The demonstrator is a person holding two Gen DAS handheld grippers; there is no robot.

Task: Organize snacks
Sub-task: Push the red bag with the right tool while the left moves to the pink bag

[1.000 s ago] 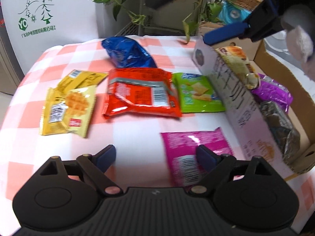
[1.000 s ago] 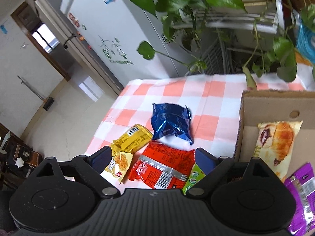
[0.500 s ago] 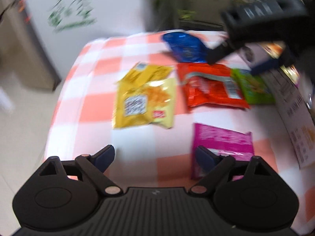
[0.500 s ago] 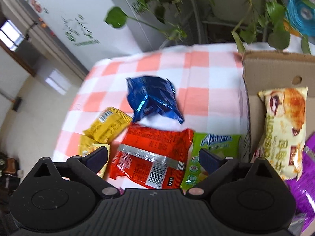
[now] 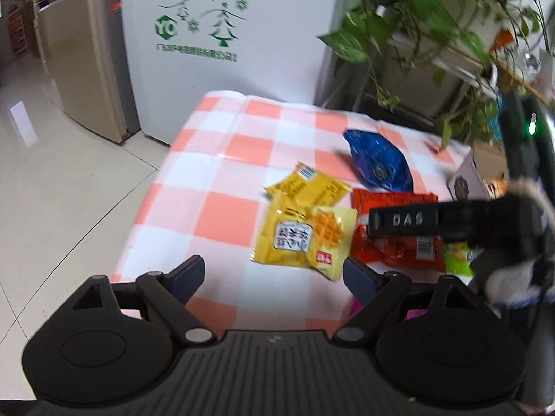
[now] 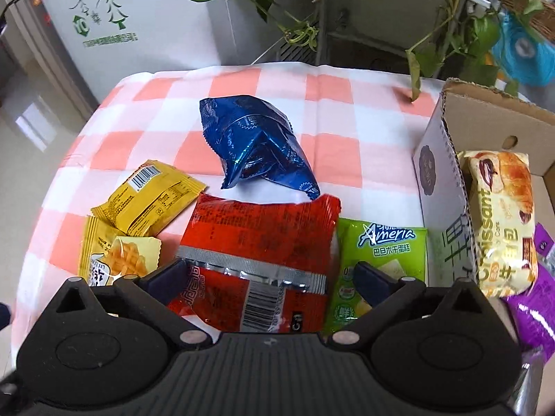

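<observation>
Snack packets lie on a checked tablecloth (image 6: 326, 86). In the right wrist view: a blue packet (image 6: 253, 142), a red packet (image 6: 256, 256), a green packet (image 6: 378, 260), two yellow packets (image 6: 149, 197) (image 6: 118, 263). My right gripper (image 6: 270, 277) is open just above the red packet's near end. A croissant packet (image 6: 503, 215) and a purple packet (image 6: 534, 312) lie in the cardboard box (image 6: 447, 190). My left gripper (image 5: 274, 274) is open and empty, above the cloth near the yellow packets (image 5: 305, 235). The right gripper's body (image 5: 433, 222) crosses the left wrist view.
A white cabinet (image 5: 222, 34) with a green logo stands behind the table. Potted vines (image 6: 291, 31) hang over the far edge. The table's left edge (image 5: 145, 208) drops to a tiled floor. A bit of pink packet (image 5: 357, 308) shows by my left gripper's right finger.
My left gripper has swung left, away from the box, toward the yellow packets. My right gripper has come down and closer over the red packet. Both stay open.
</observation>
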